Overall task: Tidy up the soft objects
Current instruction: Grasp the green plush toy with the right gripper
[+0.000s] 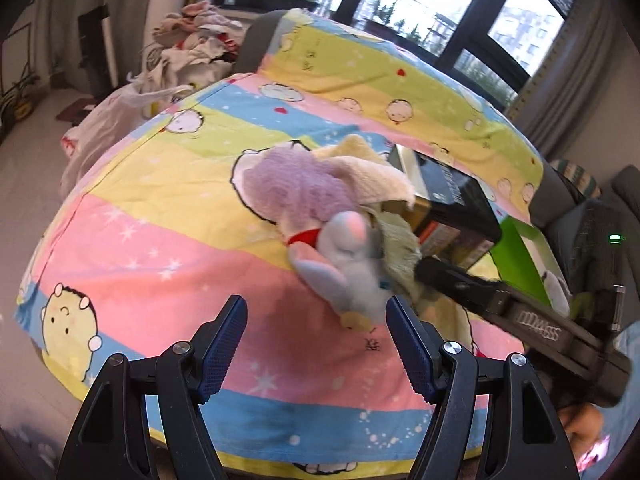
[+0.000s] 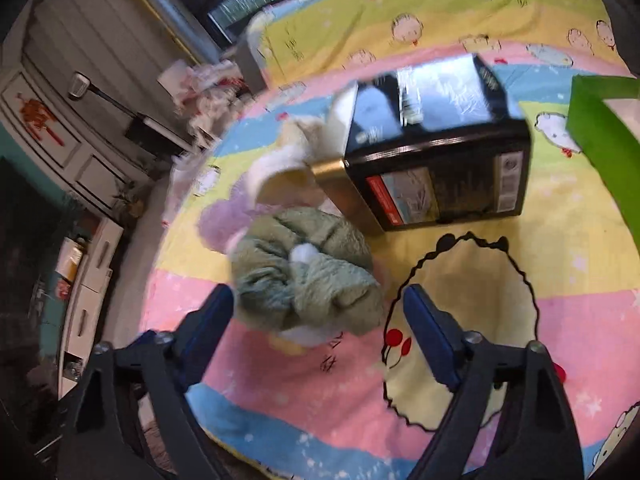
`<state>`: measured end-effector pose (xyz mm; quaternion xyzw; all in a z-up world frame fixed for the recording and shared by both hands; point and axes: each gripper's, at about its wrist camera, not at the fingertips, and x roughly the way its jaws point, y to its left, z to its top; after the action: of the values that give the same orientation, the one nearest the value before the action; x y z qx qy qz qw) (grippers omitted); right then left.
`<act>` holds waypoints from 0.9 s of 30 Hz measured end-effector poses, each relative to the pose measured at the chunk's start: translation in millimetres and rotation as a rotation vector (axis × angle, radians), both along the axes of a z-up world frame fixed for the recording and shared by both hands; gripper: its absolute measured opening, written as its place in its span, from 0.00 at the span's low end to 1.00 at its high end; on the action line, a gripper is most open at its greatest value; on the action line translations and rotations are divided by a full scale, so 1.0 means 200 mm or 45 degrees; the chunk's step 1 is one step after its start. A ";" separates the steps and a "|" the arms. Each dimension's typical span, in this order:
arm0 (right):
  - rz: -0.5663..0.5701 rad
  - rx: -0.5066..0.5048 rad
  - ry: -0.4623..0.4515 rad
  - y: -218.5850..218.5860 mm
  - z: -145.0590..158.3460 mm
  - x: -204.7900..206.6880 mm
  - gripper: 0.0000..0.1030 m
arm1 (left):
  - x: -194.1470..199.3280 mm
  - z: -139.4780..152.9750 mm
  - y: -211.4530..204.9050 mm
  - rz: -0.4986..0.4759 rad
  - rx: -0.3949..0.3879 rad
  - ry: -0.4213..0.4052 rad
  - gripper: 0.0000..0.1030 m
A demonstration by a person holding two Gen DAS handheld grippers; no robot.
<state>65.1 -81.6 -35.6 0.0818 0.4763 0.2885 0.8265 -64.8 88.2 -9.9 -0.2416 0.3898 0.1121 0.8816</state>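
A striped cartoon bedsheet [image 1: 132,240] in pink, yellow and blue covers the whole surface under both grippers. Ahead of the right gripper [image 2: 318,312] and a little to its right a black box [image 2: 440,152] lies on the sheet, with a gold flap at the corner nearest the toys. Further right, at the edge of that view, stands a green box [image 2: 600,128].

The soft things lie in one heap. Straight ahead of the left gripper [image 1: 316,332], close to its right finger, is a grey plush toy [image 1: 348,264] with a red collar and a pink patch on its head, lying on its side. Beyond it a purple fluffy toy [image 1: 296,188] touches it, and a cream cloth [image 1: 376,172] drapes from there onto the black box. Between the grey toy and the right gripper's arm sits a green plush toy [image 2: 304,276]; in the right wrist view it lies just ahead of the right gripper's open jaws, nearer the left finger, with a small white tuft on top.

The left gripper's jaws stand wide apart with nothing between them. The right gripper's jaws are also apart and hold nothing; the green toy is just beyond the fingertips, not pinched
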 end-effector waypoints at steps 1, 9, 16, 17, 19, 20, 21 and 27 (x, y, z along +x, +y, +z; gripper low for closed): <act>-0.005 -0.012 0.011 0.01 -0.03 0.01 0.61 | 0.00 0.00 0.01 0.004 -0.006 0.002 0.70; -0.008 0.122 0.052 -0.11 -0.03 0.01 0.11 | 0.02 -0.01 0.02 -0.016 -0.036 0.003 0.70; -0.019 0.126 -0.107 -0.31 0.18 -0.13 0.11 | 0.07 -0.03 -0.05 -0.077 -0.049 0.022 0.70; -0.034 0.047 -0.136 -0.33 0.18 -0.15 0.12 | 0.07 -0.04 -0.07 -0.101 -0.055 0.024 0.70; -0.045 -0.071 -0.150 -0.36 0.16 -0.17 0.13 | 0.09 -0.04 -0.10 -0.133 -0.066 0.025 0.70; -0.040 -0.100 -0.132 -0.38 0.13 -0.17 0.14 | 0.09 -0.04 -0.12 -0.145 -0.067 0.026 0.70; -0.036 -0.118 -0.104 -0.40 0.09 -0.16 0.14 | 0.10 -0.05 -0.15 -0.156 -0.063 0.025 0.70; -0.170 -0.220 0.050 -0.53 -0.06 -0.09 0.60 | 0.17 -0.08 -0.30 -0.272 -0.080 0.016 0.70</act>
<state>47.1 -186.8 -47.7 0.0474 0.5090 0.1889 0.8384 -30.7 27.6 -25.5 -0.2256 0.4221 0.0067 0.8780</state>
